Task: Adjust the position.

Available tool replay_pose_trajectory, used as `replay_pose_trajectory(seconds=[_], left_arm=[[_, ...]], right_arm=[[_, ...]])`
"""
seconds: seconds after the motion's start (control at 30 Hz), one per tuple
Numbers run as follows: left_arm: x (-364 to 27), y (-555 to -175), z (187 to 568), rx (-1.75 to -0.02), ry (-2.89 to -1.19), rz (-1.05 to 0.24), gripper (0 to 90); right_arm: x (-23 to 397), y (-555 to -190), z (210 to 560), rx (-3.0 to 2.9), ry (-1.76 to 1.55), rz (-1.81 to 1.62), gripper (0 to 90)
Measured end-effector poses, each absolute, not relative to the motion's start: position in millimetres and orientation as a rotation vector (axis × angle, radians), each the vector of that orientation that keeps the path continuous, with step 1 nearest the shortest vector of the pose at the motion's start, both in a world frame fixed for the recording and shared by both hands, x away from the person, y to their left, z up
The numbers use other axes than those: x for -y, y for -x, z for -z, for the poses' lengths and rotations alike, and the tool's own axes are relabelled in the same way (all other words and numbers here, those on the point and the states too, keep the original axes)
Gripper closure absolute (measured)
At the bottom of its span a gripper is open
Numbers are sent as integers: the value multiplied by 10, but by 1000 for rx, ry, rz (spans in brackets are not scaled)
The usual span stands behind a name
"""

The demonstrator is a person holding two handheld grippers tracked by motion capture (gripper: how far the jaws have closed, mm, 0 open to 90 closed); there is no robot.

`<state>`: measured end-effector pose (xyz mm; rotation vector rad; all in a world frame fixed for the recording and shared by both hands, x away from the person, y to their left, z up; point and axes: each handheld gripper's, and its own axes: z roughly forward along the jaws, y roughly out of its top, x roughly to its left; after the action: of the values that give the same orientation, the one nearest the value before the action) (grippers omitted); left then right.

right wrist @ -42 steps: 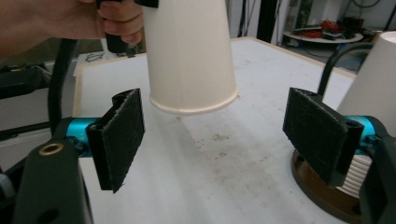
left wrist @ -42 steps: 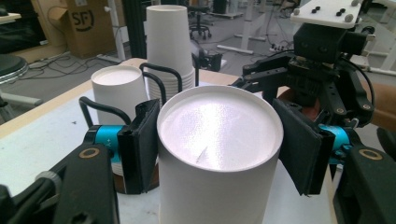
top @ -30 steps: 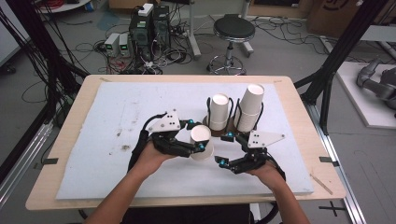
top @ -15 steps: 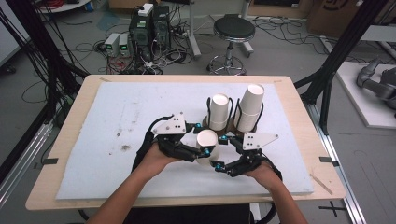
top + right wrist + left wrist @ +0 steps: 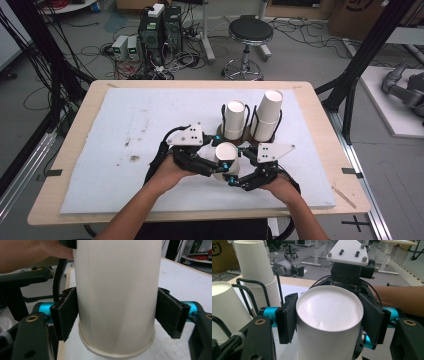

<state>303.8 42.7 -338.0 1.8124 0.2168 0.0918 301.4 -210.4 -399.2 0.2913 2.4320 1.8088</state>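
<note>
An upside-down white paper cup (image 5: 226, 153) hangs just above the white board, in front of the cup holders. My left gripper (image 5: 218, 168) comes in from the left and is shut on the cup (image 5: 329, 310) just below its upturned base, one pad on each side. My right gripper (image 5: 237, 178) reaches in from the right and lower down. Its jaws have just been closing, and its pads now lie against the cup's wall (image 5: 117, 290) just above the rim. The right gripper's white plate (image 5: 348, 251) shows beyond the cup.
Two black wire holders carry upside-down cup stacks right behind the hands, a shorter stack (image 5: 234, 120) and a taller stack (image 5: 268, 114). The white board (image 5: 125, 130) covers most of the wooden table (image 5: 75, 150). A stool and computers stand on the floor beyond.
The cup in my left gripper has shifted a little to the right. My right gripper has come in from the right and closed around the cup's lower part.
</note>
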Motion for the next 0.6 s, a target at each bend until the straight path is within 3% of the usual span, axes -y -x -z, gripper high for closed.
replay_pose_trajectory(seconds=[0.17,0.23,0.27,0.4,0.6], left_arm=[[-440,-3033,3361,-186,-1873,-134,330],[-437,-3042,3335,-184,-1913,-148,217],[-435,-3045,3326,-175,-1919,-141,202],[-411,-3075,3308,-123,-1950,-116,218],[-368,-3123,3389,-79,-1992,-47,339]], right_arm=[[2122,-3019,3988,-2447,-274,-1789,308],[2120,-3019,3986,-2462,-273,-1749,310],[2117,-3017,3983,-2474,-262,-1729,313],[2098,-3015,3977,-2493,-231,-1686,323],[2090,-2996,3951,-2509,-189,-1680,336]])
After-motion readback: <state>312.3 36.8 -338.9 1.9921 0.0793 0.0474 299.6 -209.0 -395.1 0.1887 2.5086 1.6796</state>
